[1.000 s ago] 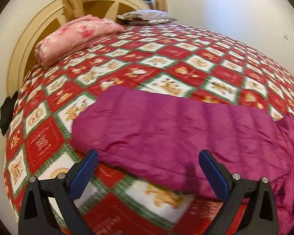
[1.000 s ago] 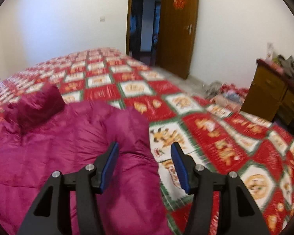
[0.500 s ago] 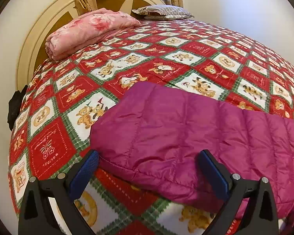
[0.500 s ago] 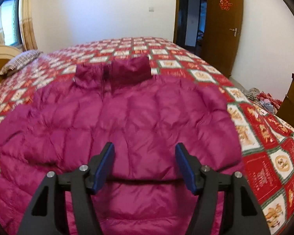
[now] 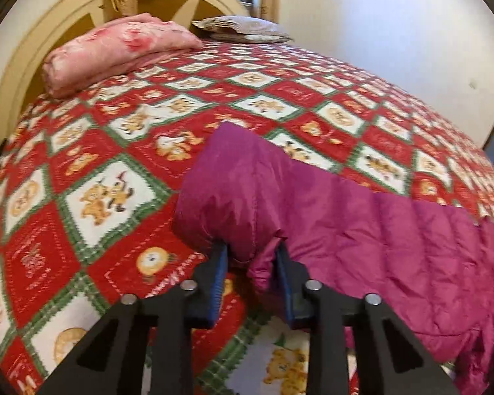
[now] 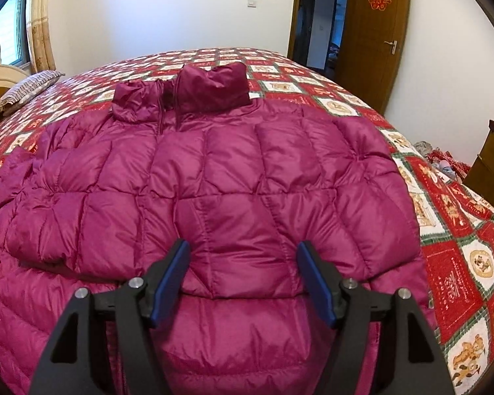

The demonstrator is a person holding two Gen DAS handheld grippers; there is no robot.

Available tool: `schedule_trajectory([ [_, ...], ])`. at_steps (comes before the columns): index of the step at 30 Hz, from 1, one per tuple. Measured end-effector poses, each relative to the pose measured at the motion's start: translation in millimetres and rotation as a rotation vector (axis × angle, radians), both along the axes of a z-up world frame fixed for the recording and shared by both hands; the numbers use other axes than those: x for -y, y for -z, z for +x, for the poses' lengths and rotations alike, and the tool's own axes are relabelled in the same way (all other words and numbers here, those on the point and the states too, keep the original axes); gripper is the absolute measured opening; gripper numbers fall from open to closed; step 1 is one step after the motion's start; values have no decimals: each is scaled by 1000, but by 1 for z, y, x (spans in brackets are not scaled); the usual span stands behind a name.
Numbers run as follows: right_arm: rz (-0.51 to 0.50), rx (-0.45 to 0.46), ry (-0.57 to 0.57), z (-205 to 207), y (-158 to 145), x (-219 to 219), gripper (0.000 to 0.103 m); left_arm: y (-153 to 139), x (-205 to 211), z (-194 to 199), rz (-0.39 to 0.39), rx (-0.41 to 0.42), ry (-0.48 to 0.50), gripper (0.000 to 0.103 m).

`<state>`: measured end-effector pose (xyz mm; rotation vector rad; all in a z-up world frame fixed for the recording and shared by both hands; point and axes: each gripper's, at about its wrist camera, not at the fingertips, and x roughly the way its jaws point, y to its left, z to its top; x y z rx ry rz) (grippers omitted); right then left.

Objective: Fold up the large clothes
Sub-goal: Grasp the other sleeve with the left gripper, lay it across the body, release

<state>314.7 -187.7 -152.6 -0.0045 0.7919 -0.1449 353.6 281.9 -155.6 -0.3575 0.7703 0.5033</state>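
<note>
A magenta quilted down jacket lies spread on the bed, collar at the far side. One sleeve lies folded across its front, its cuff end between my right fingers. My right gripper is open, just above that sleeve. In the left wrist view the other sleeve stretches across the bedspread. My left gripper is shut on that sleeve's cuff end, which bunches up between the blue pads.
The bed has a red, white and green patterned bedspread. A folded pink blanket and a pillow lie by the headboard. An open doorway and a wooden dresser are to the right.
My left gripper has closed from wide open onto the sleeve's cuff end. My right gripper has swung left from the bed's edge to sit over the jacket's front, still open.
</note>
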Motion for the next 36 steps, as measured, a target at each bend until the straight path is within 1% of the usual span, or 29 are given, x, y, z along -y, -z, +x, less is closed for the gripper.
schedule_trajectory([
  [1,9,2,0,-1,0,1,72,-2,0,-2,-18,20,10,19],
  [2,16,4,0,-1,0,2,72,-5,-1,-3,-38,42,14,18],
  [4,35,6,-1,-1,0,4,72,-12,1,-4,-45,63,18,18],
  [7,53,10,-3,-1,0,6,72,-36,15,-4,-16,103,50,17],
  [10,66,16,-3,-2,-1,8,72,-75,49,-5,49,181,141,17],
  [11,71,19,-2,-3,-1,9,72,-92,71,-6,82,219,196,18],
  [13,81,25,0,-4,-1,10,72,-116,109,-6,130,265,295,18],
  [15,93,30,1,-5,-1,12,72,-135,152,-8,162,310,411,18],
  [16,100,33,2,-6,-2,12,72,-140,169,-10,168,328,458,18],
  [18,122,41,6,-7,-2,16,72,-153,216,-14,178,367,583,18],
  [20,146,52,13,-9,-2,20,72,-158,267,-19,187,393,713,18],
  [22,173,60,22,-11,-3,25,72,-155,302,-21,192,391,790,18],
  [23,190,69,30,-12,-3,27,72,-149,322,-21,199,376,829,18],
  [24,206,83,43,-15,-4,31,72,-141,340,-20,204,353,862,18],
  [25,232,113,70,-22,-7,38,72,-135,350,-19,202,336,882,18],
  [26,259,132,90,-27,-9,43,72,-123,365,-18,193,305,916,18],
  [27,295,148,118,-33,-10,52,72,-116,373,-18,192,287,932,18],
  [28,317,151,139,-37,-11,58,72,-103,385,-17,202,255,954,18],
  [30,334,142,191,-47,-12,72,72,-82,404,-14,220,192,985,18],
  [33,314,140,221,-58,-17,86,72,-52,422,-12,224,95,1009,19],
  [35,312,139,240,-64,-21,96,72,-33,428,-9,208,26,1009,22],
  [36,319,142,247,-67,-23,100,72,-27,429,-9,199,7,1009,28],
])
